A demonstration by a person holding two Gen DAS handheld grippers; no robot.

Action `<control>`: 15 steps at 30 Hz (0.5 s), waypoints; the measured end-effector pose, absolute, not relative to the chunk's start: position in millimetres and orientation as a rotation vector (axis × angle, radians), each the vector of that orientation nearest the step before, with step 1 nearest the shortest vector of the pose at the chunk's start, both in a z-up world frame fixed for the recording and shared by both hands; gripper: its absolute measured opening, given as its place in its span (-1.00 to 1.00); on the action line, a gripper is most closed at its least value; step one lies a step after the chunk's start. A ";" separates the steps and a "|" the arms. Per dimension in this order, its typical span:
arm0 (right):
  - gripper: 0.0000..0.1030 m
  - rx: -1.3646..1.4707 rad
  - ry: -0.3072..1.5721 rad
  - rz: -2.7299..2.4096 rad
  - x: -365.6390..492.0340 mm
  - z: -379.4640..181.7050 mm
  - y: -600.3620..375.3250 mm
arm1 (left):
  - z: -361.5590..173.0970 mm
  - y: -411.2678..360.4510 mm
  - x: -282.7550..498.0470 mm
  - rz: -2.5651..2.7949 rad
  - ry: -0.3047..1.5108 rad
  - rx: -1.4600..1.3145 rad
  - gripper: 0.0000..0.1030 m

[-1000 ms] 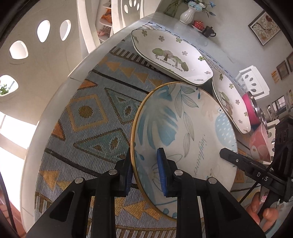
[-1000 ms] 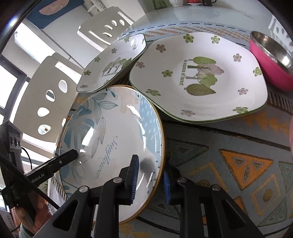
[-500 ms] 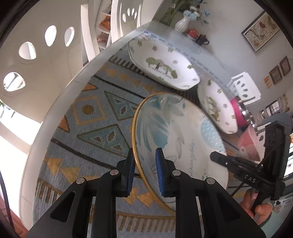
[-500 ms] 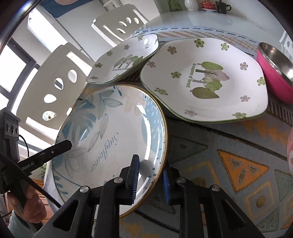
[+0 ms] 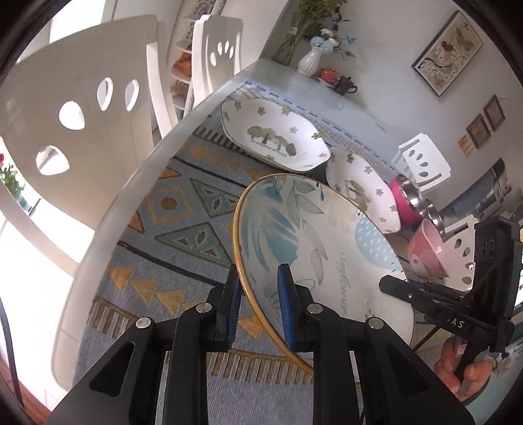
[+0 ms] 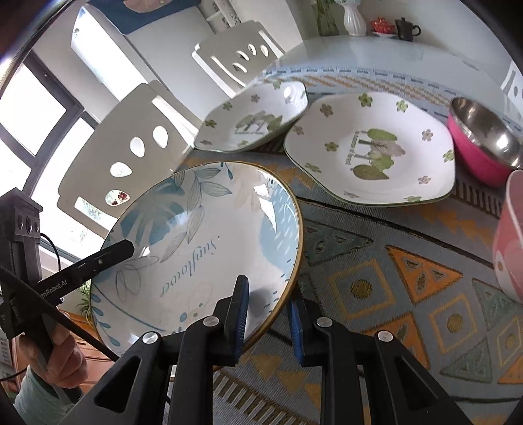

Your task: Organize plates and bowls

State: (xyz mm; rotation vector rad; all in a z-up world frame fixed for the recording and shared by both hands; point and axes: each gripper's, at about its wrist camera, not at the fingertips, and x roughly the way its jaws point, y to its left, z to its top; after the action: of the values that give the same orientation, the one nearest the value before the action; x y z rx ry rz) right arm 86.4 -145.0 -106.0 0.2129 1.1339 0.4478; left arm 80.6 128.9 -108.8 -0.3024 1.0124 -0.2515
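**Holding the leaf plate from both sides**

Gripping the blue leaf plate [image 5: 313,242] with both tools right now; our left gripper [image 5: 258,300] has its jaws narrowed onto the gold rim on one side, one blue pad under the rim and one on the plate's face; our right gripper [image 6: 266,314] is doing the same on the opposite edge, jaws pinched down on the rim with just the plate's thickness between the pads. So the plate is lifted and tilted above the patterned table runner [image 6: 392,278], carried between the two grippers; it isn't resting flat on anything we can see.

Behind it sit two white flower plates; the far flower plate [image 5: 274,137] is toward the back by the chairs; the near flower plate [image 6: 372,153] is beside it, and from the right wrist view the edges look like they overlap or touch, can't say which. Next to that is the pink steel bowl [image 6: 480,144], and a pale pink bowl [image 5: 425,248] sits closer on the right; all on the runner. White vase [image 5: 309,60] with flowers and a little dark teapot [image 6: 405,29] way at the back of the table.
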 end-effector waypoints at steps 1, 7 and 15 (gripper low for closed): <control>-0.57 0.213 1.127 0.446 81.7 -102.4 -145.0 | -106.0 130.2 77.9 -0.258 1.008 -0.302 -0.65; -0.57 0.235 1.125 0.427 60.4 -96.8 -141.9 | -102.2 134.5 65.0 -0.281 0.996 -0.298 -0.65; -0.57 0.244 1.173 0.362 42.9 -123.0 -144.5 | -135.5 126.6 62.7 -0.310 1.054 -0.273 -0.65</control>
State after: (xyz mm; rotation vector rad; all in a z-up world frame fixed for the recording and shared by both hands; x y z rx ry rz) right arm 42.9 -144.5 -123.0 0.2437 1.1727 0.3624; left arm 62.7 126.6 -135.5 -0.2731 1.0537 -0.3096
